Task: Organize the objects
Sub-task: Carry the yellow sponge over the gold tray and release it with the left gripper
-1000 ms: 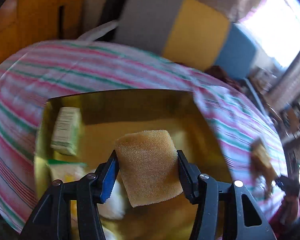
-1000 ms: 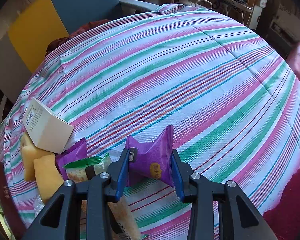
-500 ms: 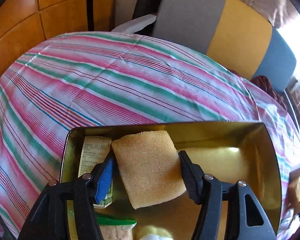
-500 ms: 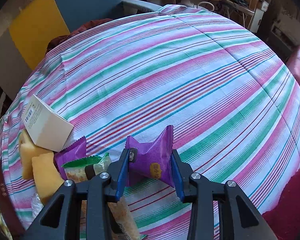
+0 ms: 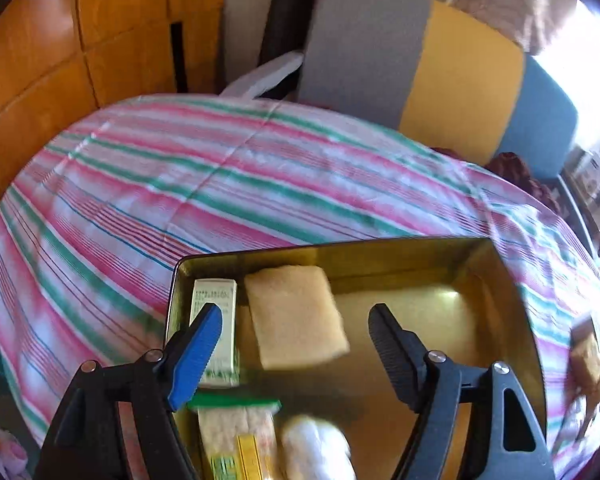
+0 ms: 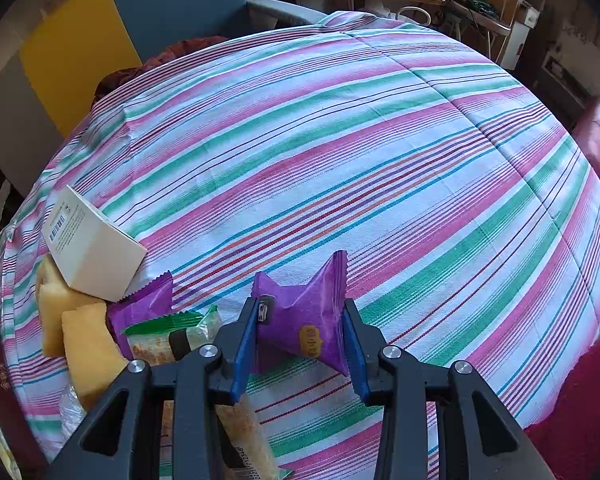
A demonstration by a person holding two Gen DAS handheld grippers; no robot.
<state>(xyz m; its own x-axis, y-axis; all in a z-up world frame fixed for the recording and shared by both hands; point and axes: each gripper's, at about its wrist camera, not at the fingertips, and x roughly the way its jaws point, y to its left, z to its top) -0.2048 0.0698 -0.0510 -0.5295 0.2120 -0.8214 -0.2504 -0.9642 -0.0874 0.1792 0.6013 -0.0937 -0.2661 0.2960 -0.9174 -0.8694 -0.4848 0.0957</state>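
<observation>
My left gripper (image 5: 296, 320) fingers have just been spreading; the blurred sponge (image 5: 296, 316) sits free between them over the tin (image 5: 380, 256). My right gripper (image 6: 300, 340) fingers clamp the purple packet (image 6: 304, 316).

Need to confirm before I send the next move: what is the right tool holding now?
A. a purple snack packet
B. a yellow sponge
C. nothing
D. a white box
A: the right tool is clamped on the purple snack packet, held above the striped tablecloth.
</observation>
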